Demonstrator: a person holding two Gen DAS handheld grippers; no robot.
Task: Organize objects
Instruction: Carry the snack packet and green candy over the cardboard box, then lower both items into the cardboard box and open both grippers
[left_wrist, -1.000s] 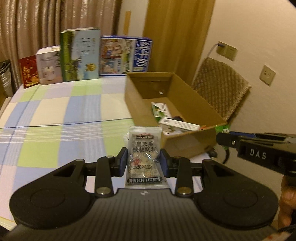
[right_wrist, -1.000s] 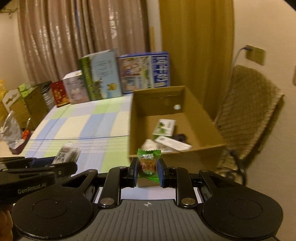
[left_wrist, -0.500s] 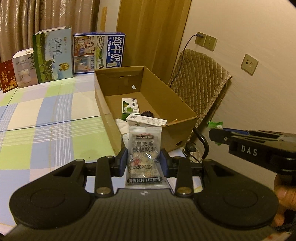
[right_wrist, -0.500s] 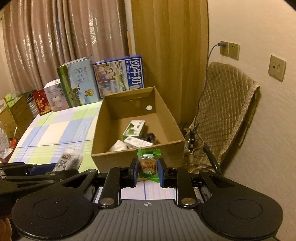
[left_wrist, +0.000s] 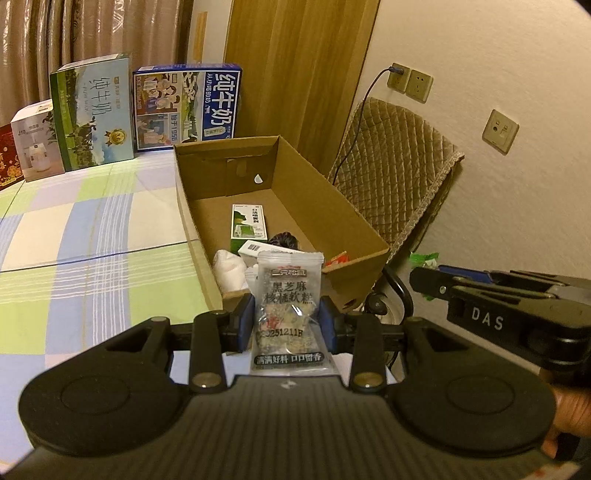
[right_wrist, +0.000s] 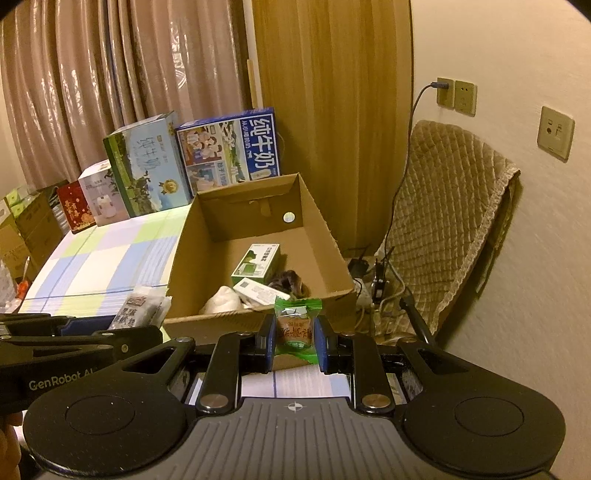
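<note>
Gripping a clear grey snack packet (left_wrist: 287, 310), the left gripper (left_wrist: 287, 325) has its blue pads clamped on the packet's sides just short of the open brown cardboard box (left_wrist: 354, 221). The right gripper (right_wrist: 295, 341) pinches a small green-wrapped sweet (right_wrist: 296, 326) before the same box's near wall (right_wrist: 221, 325). Each load should probably travel forward past that wall and over the white-and-green carton (right_wrist: 256, 264) and white pouch (right_wrist: 223, 301) before the jaws part, one gripper at a time to avoid collision.
</note>
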